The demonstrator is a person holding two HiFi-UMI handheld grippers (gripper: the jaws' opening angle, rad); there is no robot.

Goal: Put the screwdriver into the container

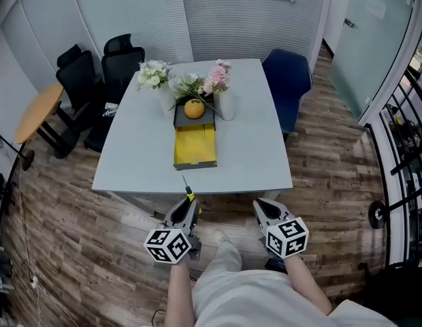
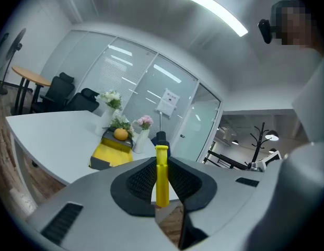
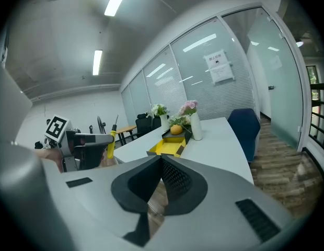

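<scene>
A screwdriver (image 1: 188, 192) with a yellow handle (image 2: 162, 174) and a dark shaft is clamped upright in my left gripper (image 1: 187, 208), just short of the table's near edge. The right gripper view also catches the screwdriver (image 3: 112, 137), off to its left. My right gripper (image 1: 265, 208) hangs beside the left one, jaws shut and empty (image 3: 161, 163). The container is a yellow open tray (image 1: 195, 148) on the grey table (image 1: 255, 142), with a dark box holding an orange (image 1: 194, 108) right behind it.
Two vases of flowers (image 1: 155, 79) (image 1: 220, 80) flank the dark box. A blue chair (image 1: 288, 80) stands at the table's far right, black office chairs (image 1: 95, 80) and a round wooden table (image 1: 38, 112) at the left. Wooden floor lies between me and the table.
</scene>
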